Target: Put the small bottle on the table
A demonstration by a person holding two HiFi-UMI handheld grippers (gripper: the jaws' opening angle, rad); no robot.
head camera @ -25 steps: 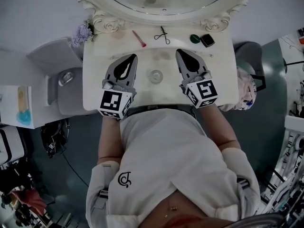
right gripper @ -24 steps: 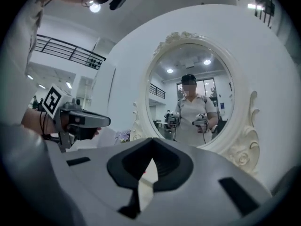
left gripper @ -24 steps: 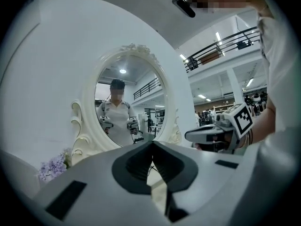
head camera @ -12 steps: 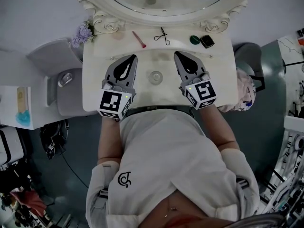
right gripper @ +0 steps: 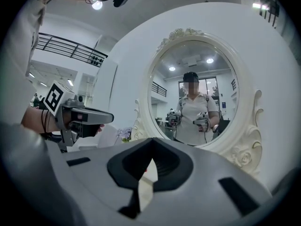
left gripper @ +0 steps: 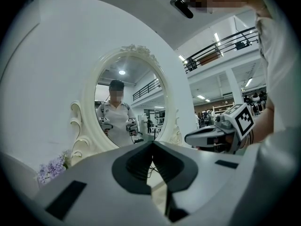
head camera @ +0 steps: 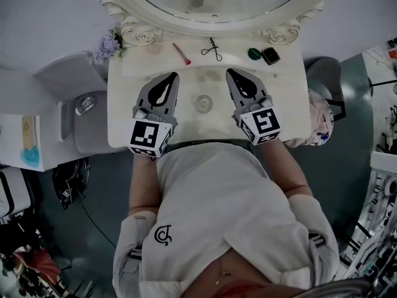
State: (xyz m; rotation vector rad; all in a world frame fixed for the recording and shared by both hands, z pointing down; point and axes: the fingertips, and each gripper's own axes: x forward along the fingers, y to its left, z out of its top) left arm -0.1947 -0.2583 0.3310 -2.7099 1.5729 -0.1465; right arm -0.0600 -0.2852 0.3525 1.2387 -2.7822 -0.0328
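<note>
On the white dressing table (head camera: 127, 120) a small clear round thing (head camera: 203, 102), apparently the small bottle seen from above, stands between my two grippers. My left gripper (head camera: 174, 75) hovers to its left, shut and empty. To the bottle's right my right gripper (head camera: 228, 72) is also shut with nothing in it. In the left gripper view the jaws (left gripper: 152, 143) meet at their tips and point at the oval mirror (left gripper: 127, 102). The right gripper (right gripper: 151, 140) is likewise shut and faces the mirror (right gripper: 197, 93). Neither gripper view shows the bottle.
Along the table's back edge lie a pink brush (head camera: 182, 52), a black scissor-like tool (head camera: 211, 47), a green item (head camera: 254, 53) and a dark compact (head camera: 270, 55). Purple flowers (head camera: 107, 45) stand at the back left corner. A grey seat (head camera: 87, 113) stands left of the table.
My right gripper has drifted slightly to the left, toward the bottle. The left gripper and the bottle have stayed where they were.
</note>
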